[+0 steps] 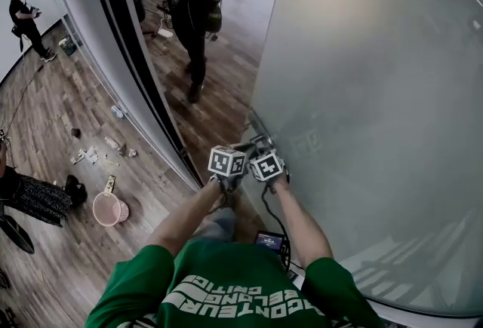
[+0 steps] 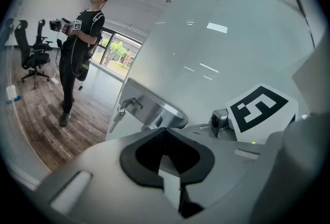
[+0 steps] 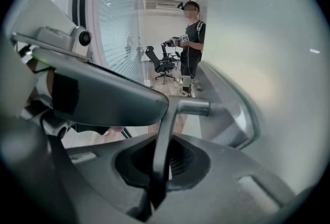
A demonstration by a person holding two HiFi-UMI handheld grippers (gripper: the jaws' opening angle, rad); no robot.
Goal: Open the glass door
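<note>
The frosted glass door fills the right of the head view. Its metal lock plate has a key hanging from it. In the right gripper view, my right gripper is shut on the metal lever handle, whose bar runs down between the black pads. My left gripper sits close beside it on the left, just short of the lock plate, with its jaws shut and nothing between them. Both marker cubes show side by side at the door's edge in the head view.
A dark door frame stands left of the gap. A person in black stands on the wooden floor beyond the door, and another stands at far left. A pink basket and litter lie on the floor. Office chairs stand further back.
</note>
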